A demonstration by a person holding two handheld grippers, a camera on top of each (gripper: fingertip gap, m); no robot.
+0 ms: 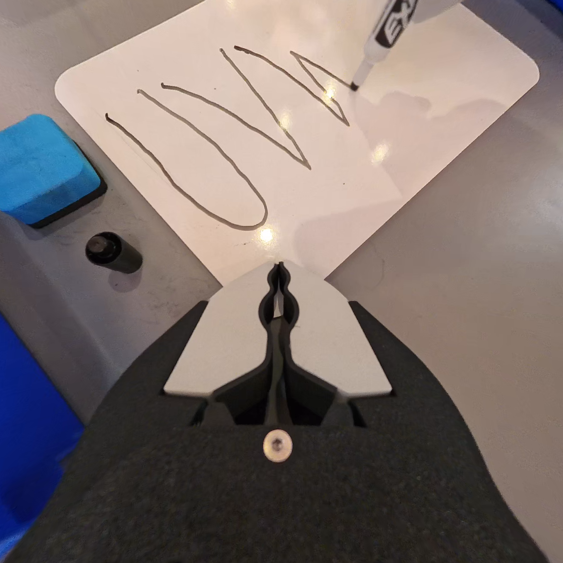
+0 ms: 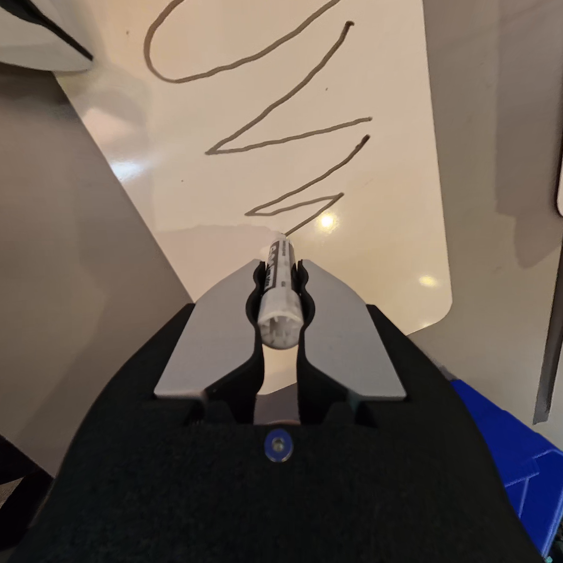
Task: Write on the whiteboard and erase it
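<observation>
Right claw [image 2: 279,268]: matte black body, smooth grey finger plates, scalloped black rubber liners; clamped round a cylindrical white marker [image 2: 278,292] with a ribbed butt end and a printed black band. The marker's tip touches the whiteboard [image 2: 380,259] at the end of a dark zigzag line [image 2: 292,140].

Left claw [image 1: 279,266]: same build, liners pressed together with nothing between them, tips over the whiteboard's near corner.

Whiteboard: thin glossy white sheet with rounded corners, flat on the tabletop [image 1: 472,274], which is smooth dull grey; ceiling lights glint on it. In the left wrist view the line runs from a broad loop at 10 o'clock to sharp peaks at 1 o'clock, where the marker stands.

Eraser [image 1: 42,167]: rounded block of blue foam on a black felt base, at 9 o'clock of the left claw, just beside the whiteboard's edge.

Marker cap [image 1: 112,253]: short glossy black cylinder lying on its side, near the eraser at 8 o'clock of the board.
</observation>
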